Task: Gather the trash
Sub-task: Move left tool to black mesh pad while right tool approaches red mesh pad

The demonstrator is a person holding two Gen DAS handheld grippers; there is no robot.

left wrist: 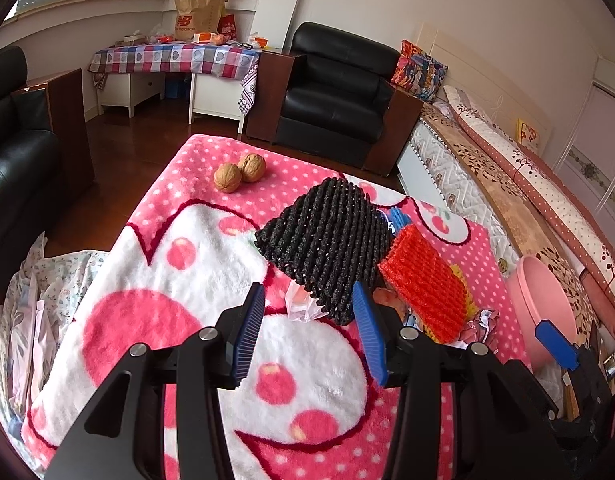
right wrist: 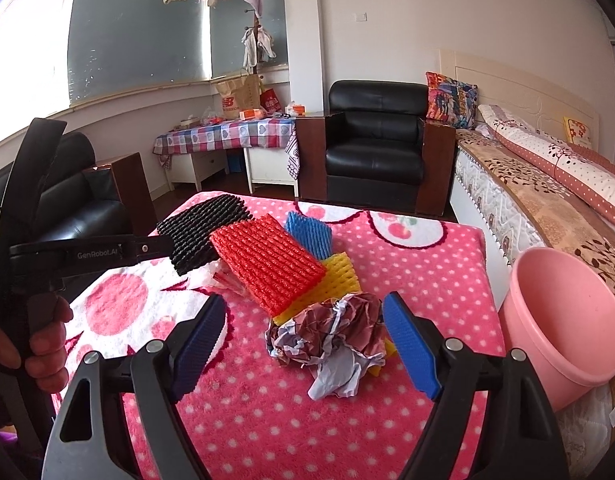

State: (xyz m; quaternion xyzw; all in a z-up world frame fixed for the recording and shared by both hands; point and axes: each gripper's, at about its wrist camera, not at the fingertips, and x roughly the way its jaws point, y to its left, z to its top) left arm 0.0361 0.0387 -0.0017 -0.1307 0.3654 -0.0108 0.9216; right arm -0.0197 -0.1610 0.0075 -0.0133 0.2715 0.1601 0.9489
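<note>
— Where do we find the trash?

— Heaped on the pink blanket [right wrist: 427, 264]: black foam net [left wrist: 327, 240], red foam net [right wrist: 267, 260], and a crumpled paper ball [right wrist: 331, 332] nearest the pink basin [right wrist: 567, 320].

— And the tools?

— Our right gripper [right wrist: 303, 344] stands wide open around the paper ball, holding nothing. Our left gripper [left wrist: 307, 332] is open at the black net's near corner, also empty.

— Handling?

— We judge all of it light and soft. Pinch the ball across its middle; the net by its edge.
</note>
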